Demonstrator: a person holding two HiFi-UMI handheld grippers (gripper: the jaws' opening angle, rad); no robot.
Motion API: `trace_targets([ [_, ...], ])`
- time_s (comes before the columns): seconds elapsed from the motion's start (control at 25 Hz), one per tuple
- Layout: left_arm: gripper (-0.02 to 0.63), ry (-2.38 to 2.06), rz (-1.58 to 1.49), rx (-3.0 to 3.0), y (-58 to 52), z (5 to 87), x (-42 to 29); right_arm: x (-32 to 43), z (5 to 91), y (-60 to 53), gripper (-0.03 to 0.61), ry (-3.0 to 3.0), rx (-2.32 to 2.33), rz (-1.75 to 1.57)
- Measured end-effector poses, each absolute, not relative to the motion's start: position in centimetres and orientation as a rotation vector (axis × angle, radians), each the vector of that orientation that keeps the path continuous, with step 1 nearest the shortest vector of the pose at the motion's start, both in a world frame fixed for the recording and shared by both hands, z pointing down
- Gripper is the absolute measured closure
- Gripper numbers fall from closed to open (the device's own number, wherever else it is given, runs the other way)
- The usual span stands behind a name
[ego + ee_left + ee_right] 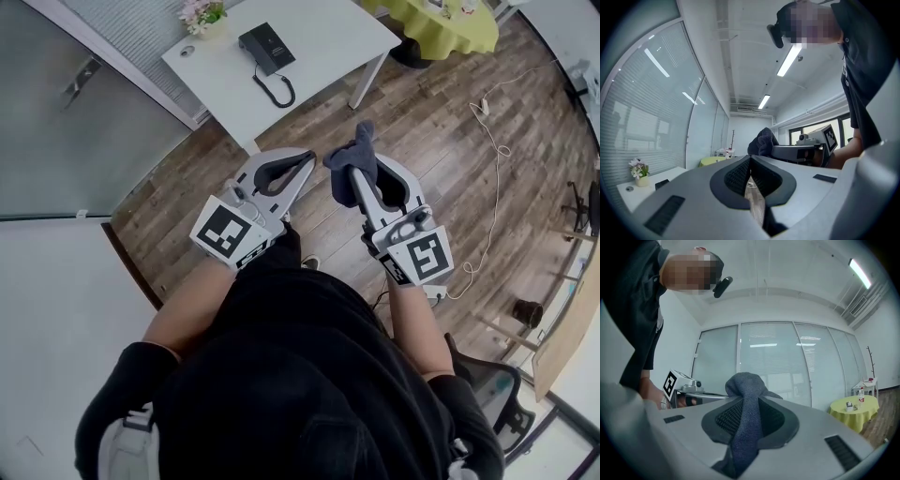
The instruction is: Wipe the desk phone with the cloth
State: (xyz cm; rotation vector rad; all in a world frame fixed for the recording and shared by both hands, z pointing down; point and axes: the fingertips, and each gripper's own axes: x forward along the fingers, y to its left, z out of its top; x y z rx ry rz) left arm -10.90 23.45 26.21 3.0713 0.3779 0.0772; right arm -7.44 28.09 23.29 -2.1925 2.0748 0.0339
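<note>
The black desk phone (pixel 266 47) lies on a white desk (pixel 319 37) far ahead, with its coiled cord (pixel 277 90) trailing toward the desk's front edge. Both grippers are held up near the person's body, well short of the desk. My right gripper (pixel 357 171) is shut on a dark blue cloth (pixel 352 154), which bunches over the jaw tips (pixel 745 399) as a thick fold (pixel 745 423). Beside it, my left gripper (pixel 310 157) is shut with nothing held; its jaws meet at the tip (pixel 750 158). The left gripper view shows the phone (pixel 661 184) small at lower left.
A pot of flowers (pixel 203 16) and a small round object (pixel 187 51) sit on the desk's far left. A round table with a yellow-green cloth (pixel 450 23) stands behind right. A white cable (pixel 494 141) runs over the wooden floor. Glass partitions line the left.
</note>
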Motion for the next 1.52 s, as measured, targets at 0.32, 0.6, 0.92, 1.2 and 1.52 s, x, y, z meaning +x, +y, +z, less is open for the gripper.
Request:
trace_targets([
  [0.32,0.603,0.375,0.066,3.054,17.0,26.7,-6.0,-2.9,23.5,21.4,0.489,2.109,-2.209,0.021],
  [0.6,0.603,0.39,0.073,3.048,10.3,27.3,-2.5,0.8,24.3,14.5,0.489,2.109,-2.225,-0.001],
  [0.92,0.603,0.371,0.081,3.039,4.0,28.4,-0.2,3.1,25.8,8.3,0.491,2.139,-2.235,-0.039],
  [1.2,0.603,0.309,0.091,3.032,0.4,29.0,1.9,5.7,26.4,4.7,0.489,2.17,-2.211,-0.055],
  [1.52,0.603,0.086,0.132,3.062,-3.5,30.1,5.5,11.1,27.6,0.8,0.489,2.279,-2.091,-0.057],
])
